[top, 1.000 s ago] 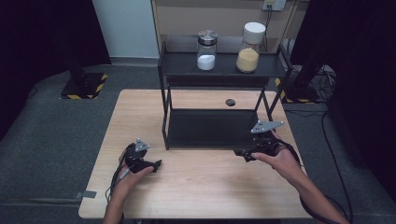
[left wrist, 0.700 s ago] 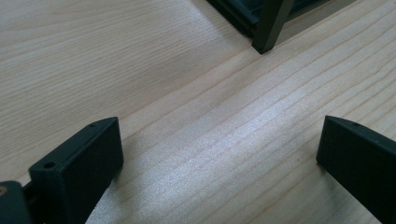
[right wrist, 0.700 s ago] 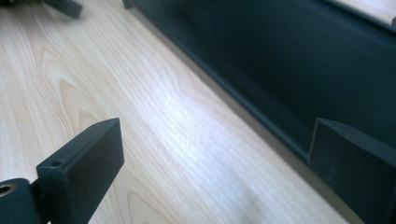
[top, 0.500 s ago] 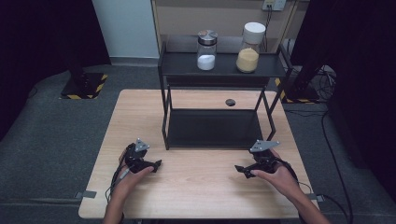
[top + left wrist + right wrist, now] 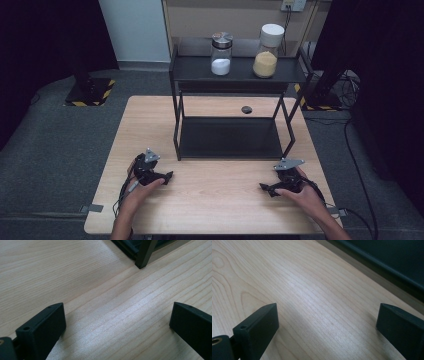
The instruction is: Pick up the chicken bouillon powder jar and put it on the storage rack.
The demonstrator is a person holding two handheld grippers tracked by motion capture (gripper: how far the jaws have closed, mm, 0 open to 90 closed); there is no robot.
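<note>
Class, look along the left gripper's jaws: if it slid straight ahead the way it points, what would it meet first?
Probably the shelf rack's front leg, after bare table; the left gripper is open with nothing between its jaws.

The left gripper (image 5: 167, 176), black, lies low on the table at seven o'clock, jaws wide apart over bare wood. The right gripper (image 5: 263, 188), likewise agape, sits at five o'clock.

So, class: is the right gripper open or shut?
Open. The right gripper's two fingers stand wide apart over bare table, nothing between them.
</note>
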